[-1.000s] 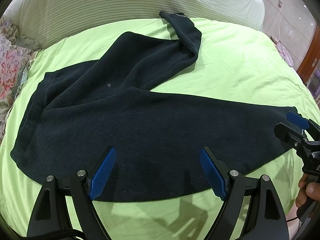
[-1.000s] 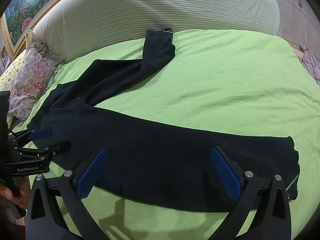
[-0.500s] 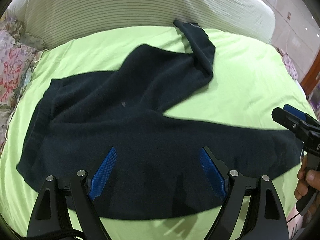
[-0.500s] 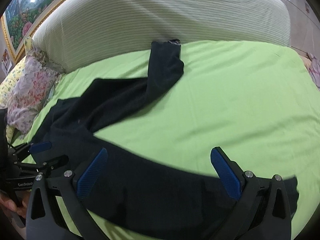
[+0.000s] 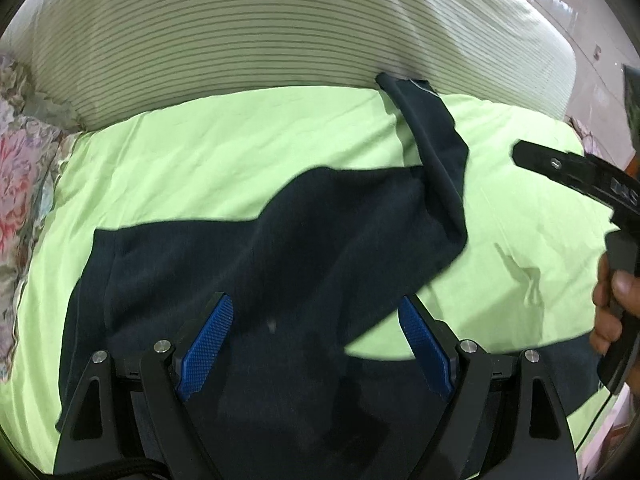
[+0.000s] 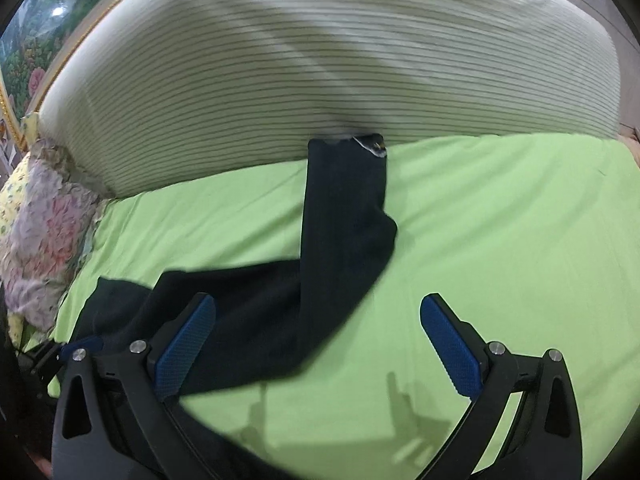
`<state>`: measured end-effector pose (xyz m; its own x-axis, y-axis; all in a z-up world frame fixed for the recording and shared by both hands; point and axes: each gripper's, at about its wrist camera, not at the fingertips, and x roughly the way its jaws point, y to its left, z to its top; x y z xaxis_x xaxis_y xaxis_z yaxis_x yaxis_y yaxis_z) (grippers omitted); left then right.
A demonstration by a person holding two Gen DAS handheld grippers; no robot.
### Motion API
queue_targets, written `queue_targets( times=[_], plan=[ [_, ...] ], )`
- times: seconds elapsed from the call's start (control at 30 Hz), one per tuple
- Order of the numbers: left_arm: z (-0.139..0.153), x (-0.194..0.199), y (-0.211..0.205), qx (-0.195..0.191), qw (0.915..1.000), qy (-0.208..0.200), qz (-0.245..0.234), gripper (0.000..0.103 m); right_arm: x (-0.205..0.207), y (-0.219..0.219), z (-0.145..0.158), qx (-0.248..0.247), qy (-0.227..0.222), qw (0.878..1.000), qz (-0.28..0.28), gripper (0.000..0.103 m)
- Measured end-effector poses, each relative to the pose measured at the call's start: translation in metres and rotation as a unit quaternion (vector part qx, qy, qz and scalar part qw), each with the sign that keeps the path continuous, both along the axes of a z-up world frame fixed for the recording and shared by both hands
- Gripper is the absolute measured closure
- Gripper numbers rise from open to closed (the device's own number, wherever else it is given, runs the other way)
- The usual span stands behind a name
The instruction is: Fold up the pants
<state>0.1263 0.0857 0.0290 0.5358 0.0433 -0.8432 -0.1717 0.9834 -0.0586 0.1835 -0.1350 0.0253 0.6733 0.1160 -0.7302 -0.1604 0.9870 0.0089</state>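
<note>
At the far left edge of the bed, a floral pillow (image 5: 18,184) lay against the green sheet (image 5: 224,160), and in the right wrist view a gold-framed painting (image 6: 36,52) of flowers hung on the wall above it. Behind the sheet rose a pale striped headboard (image 5: 248,40), padded and curved across the whole width. Dark pants (image 5: 280,248) were spread over the sheet's near left and middle, one leg bending upward so that its cuff touched the headboard's base. The left gripper (image 5: 316,344) hovered above the pants with its blue pads wide apart and nothing between them. The right gripper (image 6: 316,344) likewise had its pads spread, over the leg's lower part and bare sheet; faint shadows fell on the sheet below it. Farther right, a hand (image 5: 616,312) gripped that tool's handle. Beyond the bed's right side, pale wall tiles (image 5: 592,64) showed, blurred.
</note>
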Motion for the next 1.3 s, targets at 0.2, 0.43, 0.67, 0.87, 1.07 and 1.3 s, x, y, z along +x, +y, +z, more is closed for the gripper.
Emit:
queue_targets(
  times=[0.2,0.43,0.67,0.87,1.07,1.3],
  plan=[
    [-0.003,0.037,0.015,0.007,1.0000,0.005,0.003,0.017,0.063,0.016,-0.017,-0.021,0.033,0.999,-0.003,0.016],
    [-0.014,0.078,0.032,0.011,0.9996,0.027,-0.003,0.017,0.119,0.032,-0.048,-0.050,0.077,0.996,-0.006,0.028],
    [-0.014,0.094,0.032,0.003,0.9995,0.031,-0.010,0.017,0.125,0.015,-0.056,-0.035,0.091,0.995,-0.030,0.094],
    [-0.010,0.102,0.020,0.000,0.9989,0.029,-0.036,0.017,0.079,-0.039,-0.023,0.011,0.059,0.995,-0.082,0.096],
    [-0.006,0.107,0.000,-0.004,0.9972,0.027,-0.070,0.017,0.011,-0.109,-0.007,0.038,0.056,0.987,-0.143,0.096],
    [-0.010,0.112,-0.017,-0.002,0.9928,0.038,-0.114,0.017,-0.038,-0.176,-0.019,0.035,0.098,0.971,-0.213,0.096]
  ],
)
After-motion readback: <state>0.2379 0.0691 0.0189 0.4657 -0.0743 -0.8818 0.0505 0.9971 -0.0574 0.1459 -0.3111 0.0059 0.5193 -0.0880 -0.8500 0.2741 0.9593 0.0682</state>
